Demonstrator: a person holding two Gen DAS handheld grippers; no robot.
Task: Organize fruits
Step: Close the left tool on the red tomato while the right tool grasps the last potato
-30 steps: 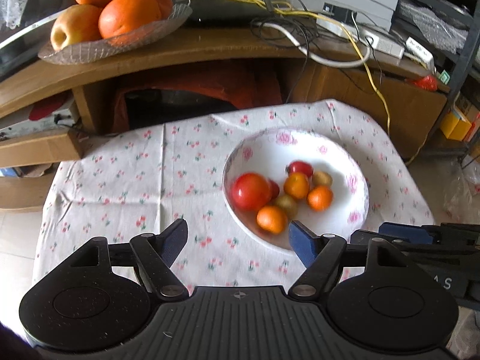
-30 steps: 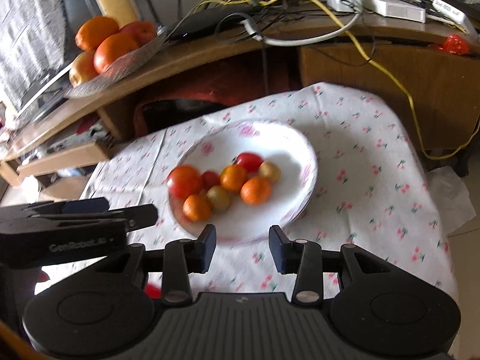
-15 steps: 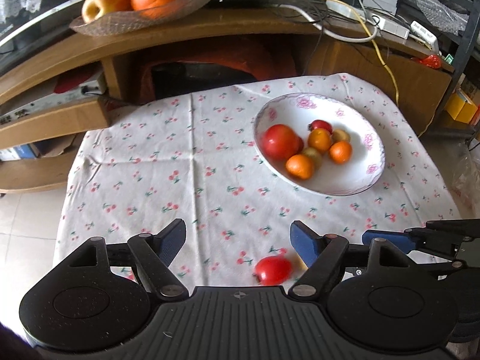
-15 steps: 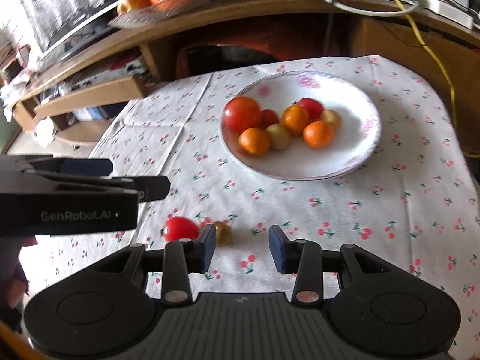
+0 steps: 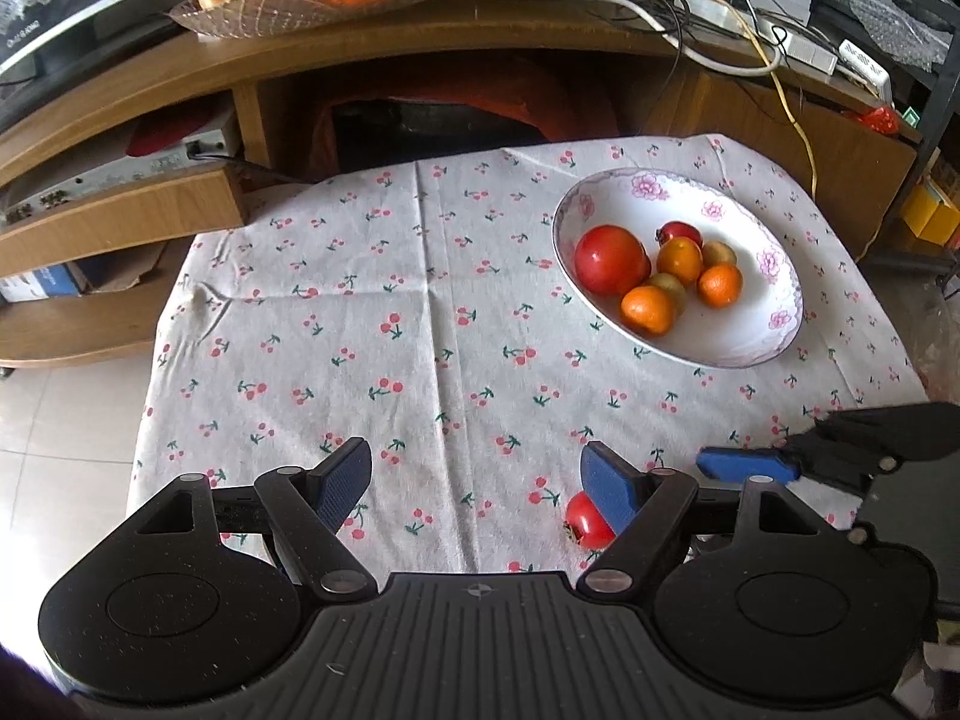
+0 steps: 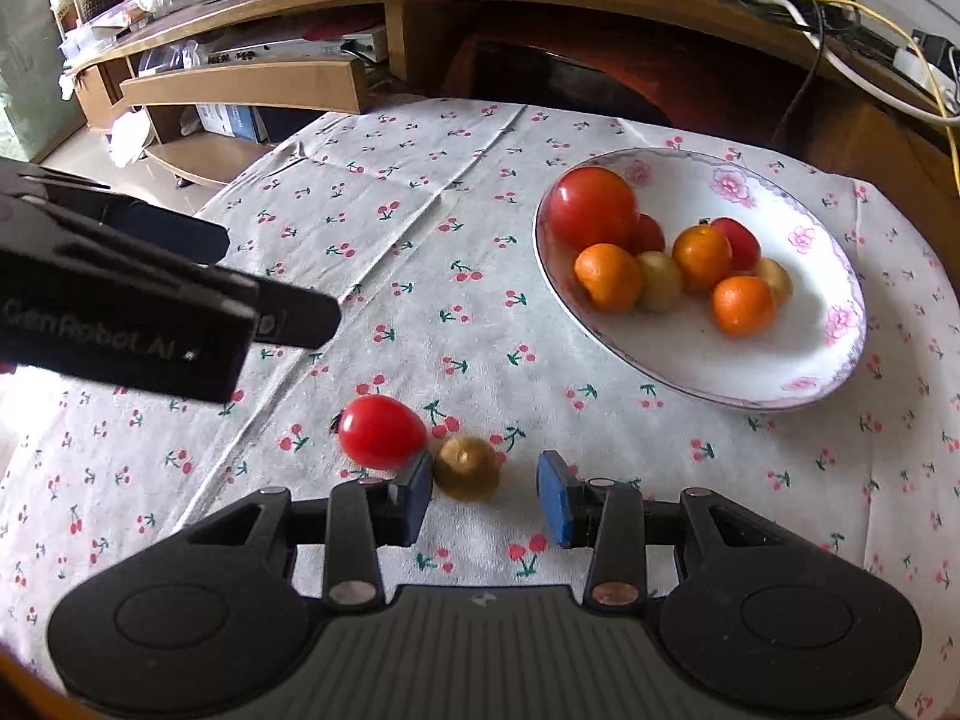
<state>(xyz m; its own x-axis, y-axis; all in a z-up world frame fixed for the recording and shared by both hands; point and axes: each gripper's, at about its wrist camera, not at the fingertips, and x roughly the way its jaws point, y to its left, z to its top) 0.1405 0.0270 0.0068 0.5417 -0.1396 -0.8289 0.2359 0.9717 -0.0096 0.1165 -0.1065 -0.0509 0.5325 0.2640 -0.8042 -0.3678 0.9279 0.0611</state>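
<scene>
On a cherry-print tablecloth (image 6: pixel 420 276), toward its far right side: white floral plate (image 6: pixel 840 324) carrying 8 fruits, as counted from the right wrist view. Largest red fruit (image 6: pixel 591 207) at the plate's left, 3 small oranges (image 6: pixel 607 277) around the middle, 2 yellowish-green fruits (image 6: pixel 660 282) and 2 smaller red ones among them, all bunched and touching.

Nearer, off the plate, directly on the cloth: small red tomato (image 6: pixel 381 432) and, just beside it on its right, a small brown-gold round fruit (image 6: pixel 467 468). Whether these 2 touch: cannot tell.

Right gripper (image 6: pixel 485 495) low over the cloth, fingers spread apart, nothing pinched. Brown-gold fruit between the 2 blue pads, close against the left pad (image 6: pixel 415 489) and clear of the right one. Red tomato just outside that left pad.

Left gripper (image 5: pixel 477 483) likewise spread wide and empty, hovering above the cloth's near edge. Same red tomato (image 5: pixel 587 521) partly hidden behind its right blue pad (image 5: pixel 609 489), outside the gap. Plate (image 5: pixel 774 324) well apart from both grippers, up and to the right.

Behind the table: wooden shelf unit (image 5: pixel 360 66) with a glass dish (image 5: pixel 270 6) of big oranges and an apple on top, plus a tangle of cables (image 5: pixel 690 12) to the right.
</scene>
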